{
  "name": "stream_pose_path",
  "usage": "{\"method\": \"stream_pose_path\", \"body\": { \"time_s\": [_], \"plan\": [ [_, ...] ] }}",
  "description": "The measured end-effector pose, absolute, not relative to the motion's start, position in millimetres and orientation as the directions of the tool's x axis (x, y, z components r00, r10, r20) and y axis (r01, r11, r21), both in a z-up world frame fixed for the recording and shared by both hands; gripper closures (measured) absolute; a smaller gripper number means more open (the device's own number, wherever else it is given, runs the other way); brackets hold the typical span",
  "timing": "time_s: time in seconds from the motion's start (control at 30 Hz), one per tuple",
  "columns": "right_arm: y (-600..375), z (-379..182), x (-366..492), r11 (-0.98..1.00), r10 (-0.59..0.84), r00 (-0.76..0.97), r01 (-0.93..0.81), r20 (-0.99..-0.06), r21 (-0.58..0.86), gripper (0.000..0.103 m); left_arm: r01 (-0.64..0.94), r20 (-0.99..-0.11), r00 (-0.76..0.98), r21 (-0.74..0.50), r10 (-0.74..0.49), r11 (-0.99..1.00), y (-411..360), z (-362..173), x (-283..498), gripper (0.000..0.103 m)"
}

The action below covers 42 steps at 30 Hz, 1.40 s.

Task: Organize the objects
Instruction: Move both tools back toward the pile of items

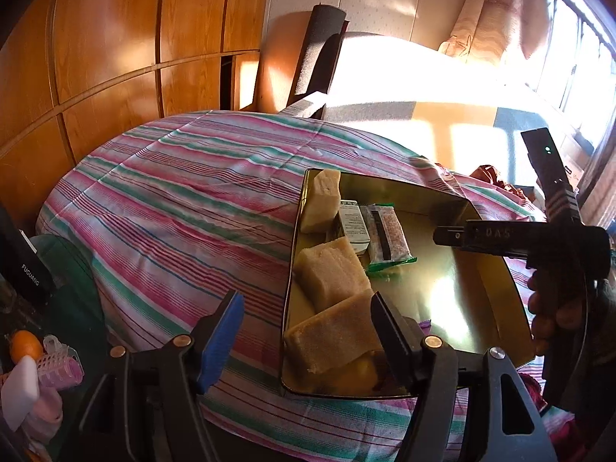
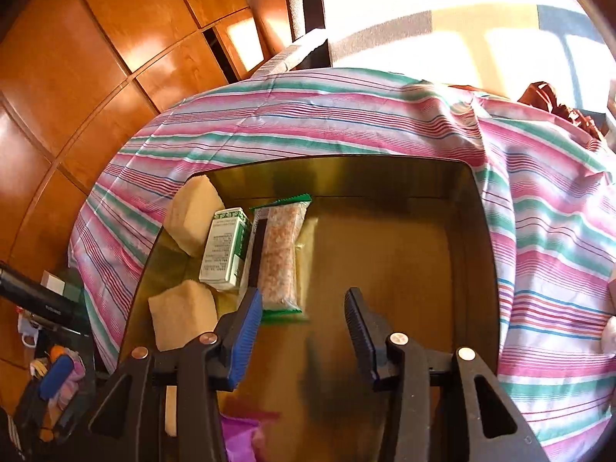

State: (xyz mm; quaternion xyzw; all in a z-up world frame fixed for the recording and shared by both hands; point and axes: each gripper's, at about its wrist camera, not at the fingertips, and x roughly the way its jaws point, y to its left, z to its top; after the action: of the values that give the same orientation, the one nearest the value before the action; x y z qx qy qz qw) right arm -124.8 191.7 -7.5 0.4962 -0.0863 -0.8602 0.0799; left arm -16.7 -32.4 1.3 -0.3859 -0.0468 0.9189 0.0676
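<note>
A gold metal tin [image 1: 389,188] rests on a striped cloth [image 1: 173,200]. Along its left side lie three tan spongy blocks [image 1: 331,273], a white-and-green carton [image 1: 354,223] and a clear snack packet with green ends [image 1: 385,238]. My left gripper [image 1: 306,335] is open at the tin's near left corner, straddling its wall; the black finger [image 1: 389,331] stands in front of the nearest block. My right gripper [image 2: 304,327] is open and empty above the bare tin floor [image 2: 385,261]. The snack packet [image 2: 279,258] and the carton [image 2: 225,246] lie just beyond its blue finger [image 2: 246,327]. A hand [image 1: 554,308] holds that gripper [image 1: 446,235].
Wooden wardrobe doors [image 1: 115,57] stand behind the cloth-covered surface. At the left are a black flask [image 1: 30,269] and a bin with an orange [image 1: 25,344] and a pink roller [image 1: 61,365]. A dark chair back [image 1: 319,50] and a sunlit floor lie beyond. Purple wrapping [image 2: 238,435] shows under my right gripper.
</note>
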Motion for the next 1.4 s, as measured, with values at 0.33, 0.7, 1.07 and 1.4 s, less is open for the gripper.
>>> {"method": "stream_pose_path", "body": {
  "time_s": [0.33,0.7,1.07,1.4],
  "plan": [
    [226,8,-57,-0.99,-0.13,-0.565,0.036,-0.814,0.133,0.057,-0.168,-0.688,-0.701,-0.096,0.187,-0.981,-4,11,-7,0.031],
    [314,12,3,-0.98,-0.033,-0.577,-0.142,-0.816,0.14,0.056,-0.282,-0.694,-0.672,-0.08,0.256,-0.956,39,11,0,0.031],
    [466,28,96,-0.836,0.195,-0.559,-0.525,-0.806,0.162,0.049,-0.448,-0.695,-0.618,-0.074,0.369,-0.891,103,12,7,0.031],
    [555,27,168,-0.643,0.359,-0.538,-0.735,-0.762,0.216,0.04,-0.699,-0.734,-0.456,-0.056,0.504,-0.713,218,1,29,0.032]
  ]
}}
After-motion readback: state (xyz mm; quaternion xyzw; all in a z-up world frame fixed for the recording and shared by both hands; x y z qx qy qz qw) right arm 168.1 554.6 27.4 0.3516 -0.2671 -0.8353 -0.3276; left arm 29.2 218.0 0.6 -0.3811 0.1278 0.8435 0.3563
